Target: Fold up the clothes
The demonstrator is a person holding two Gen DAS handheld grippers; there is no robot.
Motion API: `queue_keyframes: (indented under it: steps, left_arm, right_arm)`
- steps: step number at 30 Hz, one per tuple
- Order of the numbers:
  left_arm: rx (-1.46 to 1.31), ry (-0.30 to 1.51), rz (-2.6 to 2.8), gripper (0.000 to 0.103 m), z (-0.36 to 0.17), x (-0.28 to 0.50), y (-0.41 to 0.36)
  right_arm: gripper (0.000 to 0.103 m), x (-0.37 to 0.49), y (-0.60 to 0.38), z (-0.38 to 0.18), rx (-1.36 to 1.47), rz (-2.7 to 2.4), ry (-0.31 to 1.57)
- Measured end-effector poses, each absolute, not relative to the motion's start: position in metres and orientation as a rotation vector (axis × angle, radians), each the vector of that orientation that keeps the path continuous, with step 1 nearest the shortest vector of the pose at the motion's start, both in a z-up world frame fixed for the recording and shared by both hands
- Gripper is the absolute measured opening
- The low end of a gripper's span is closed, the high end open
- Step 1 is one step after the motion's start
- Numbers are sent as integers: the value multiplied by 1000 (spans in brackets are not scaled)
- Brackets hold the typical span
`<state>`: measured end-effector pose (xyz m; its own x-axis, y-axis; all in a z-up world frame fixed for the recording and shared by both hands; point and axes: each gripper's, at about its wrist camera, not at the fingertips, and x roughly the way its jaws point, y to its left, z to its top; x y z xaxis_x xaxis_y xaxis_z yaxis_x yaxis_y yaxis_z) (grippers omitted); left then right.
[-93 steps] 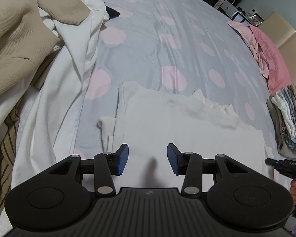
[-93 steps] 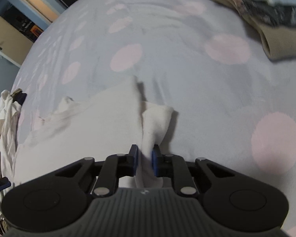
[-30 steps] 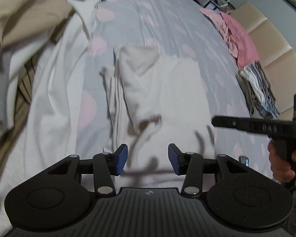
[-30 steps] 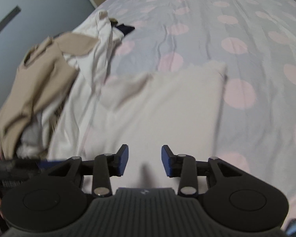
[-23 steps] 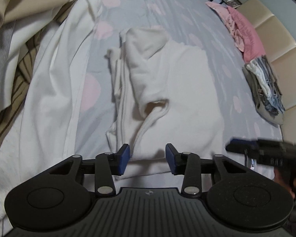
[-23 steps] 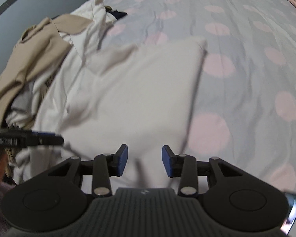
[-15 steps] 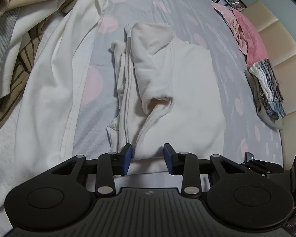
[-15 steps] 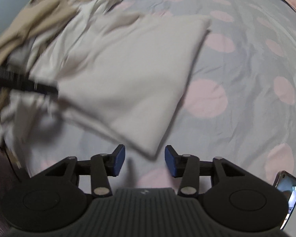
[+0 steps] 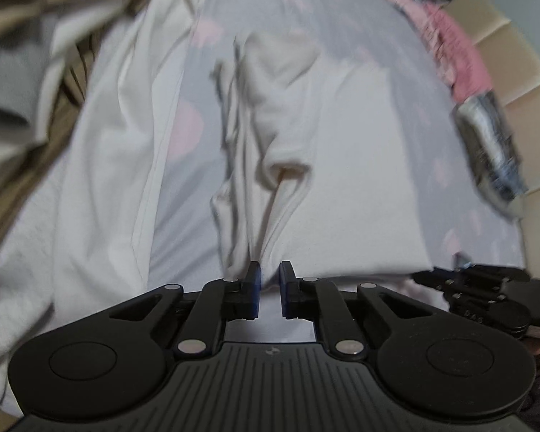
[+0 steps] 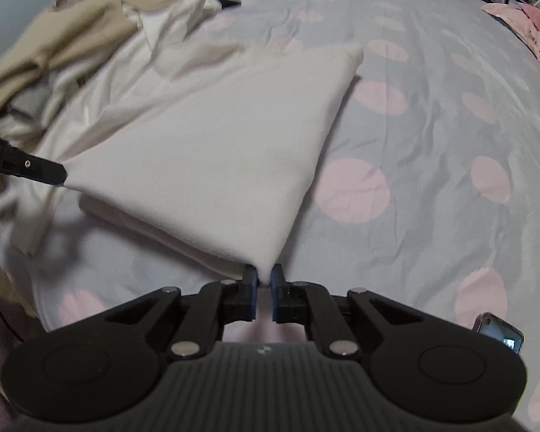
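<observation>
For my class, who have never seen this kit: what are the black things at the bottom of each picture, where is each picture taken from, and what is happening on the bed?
They are two hand-held grippers; a camera on each looks forward along its fingers. One view is from the left gripper, the other from the right gripper. Both have their jaws closed on near corners of a partly folded white garment lying on a dotted bedsheet. To the left is a heap of unfolded clothes; by the headboard is a folded stack.

Grey bedsheet [image 10: 432,115] with pink dots, beige padded headboard [image 9: 500,36], dim indoor light
</observation>
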<state>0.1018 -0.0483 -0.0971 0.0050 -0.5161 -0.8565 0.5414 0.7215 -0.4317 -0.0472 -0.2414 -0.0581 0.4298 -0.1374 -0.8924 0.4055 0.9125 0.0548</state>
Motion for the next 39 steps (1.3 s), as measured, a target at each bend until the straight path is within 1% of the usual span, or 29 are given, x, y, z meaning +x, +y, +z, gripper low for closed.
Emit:
queue_keyframes:
  steps: [2,5,8,9,10,11,14,16,17,18,21,23,27,35,39]
  left_arm:
    - [31,1337,-810,9,-107,106,-53]
    - [23,1352,-819,12,-108,111,-55]
    - [52,1331,-852,20,-94,108,-54]
    - [62,1314,-867,31,-87,107,-54]
    - [63,1296,-881,47,-81,106,-54]
    - [63,1277,-894,52,-74,105,-53]
    - [47,1208,-900,53,-59,106,-55]
    - [29,1170,-889,56,-53,110,-59]
    - [21,1157,-882,57,-54,114,-62]
    - [12,1145,-874,57,-54,118,-66]
    - [-40,1139,-826,60,-63,137,-78]
    - [-90,1135,-799,61,-69,150,-85]
    - [-165,1146,-756,61,-84,177,-99]
    - [-169,1236,-678,61,-117,216,-124]
    - [-189,1223,-703,61,-121,228,-129]
  right_arm:
    - [8,-43,-243,-72,276,-342,1093]
    - [9,-42,-248,-79,299,-322,1110]
    - [15,-47,-251,-71,329,-301,1111]
    - [21,-51,-252,-67,335,-295,1107]
    - [25,-53,-253,-62,337,-291,1099]
    - [30,-56,-255,-58,340,-294,1090]
    - [31,-62,-263,-47,358,-315,1050]
    - [31,-66,-272,-42,373,-346,1012]
    - [34,-66,-277,-40,382,-361,992]
    - [41,-66,-283,-40,399,-377,975]
    - [47,-62,-305,-41,491,-410,932]
    - [52,-58,-320,-43,566,-426,906]
    - [52,-45,-341,-50,680,-431,890]
    - [55,-5,-371,-65,794,-376,844]
    - [57,16,-392,-78,889,-359,821]
